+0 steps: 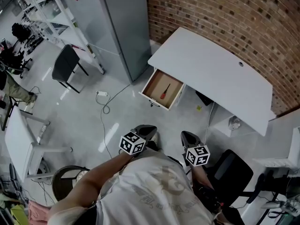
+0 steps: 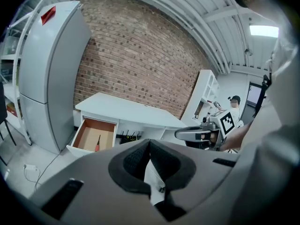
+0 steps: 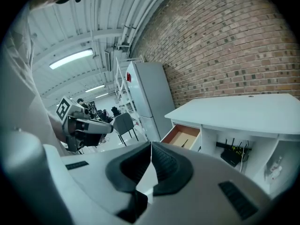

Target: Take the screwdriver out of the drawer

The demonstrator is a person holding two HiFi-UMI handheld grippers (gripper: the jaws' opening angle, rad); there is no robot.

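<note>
Against brick wall [image 1: 225,13]: white desk [image 1: 211,74], drawer [image 1: 174,89] open

Drawer [image 1: 154,101]: rear end hidden beneath desk top [image 1: 211,74]. Screwdriver [image 1: 164,91]: tip type too small to tell, shaft a thin dark line.

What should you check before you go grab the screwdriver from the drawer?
1. The white drawer with a brown inside is pulled open: ok.
2. The red-handled screwdriver lies in it, uncovered: ok.
3. The left gripper is empty: ok.
4. The right gripper is empty: ok.
5. The fingers are apart for grabbing: not ok, both pairs are shut.
6. Near enough to reach: not ok, grey floor lies between.
</note>
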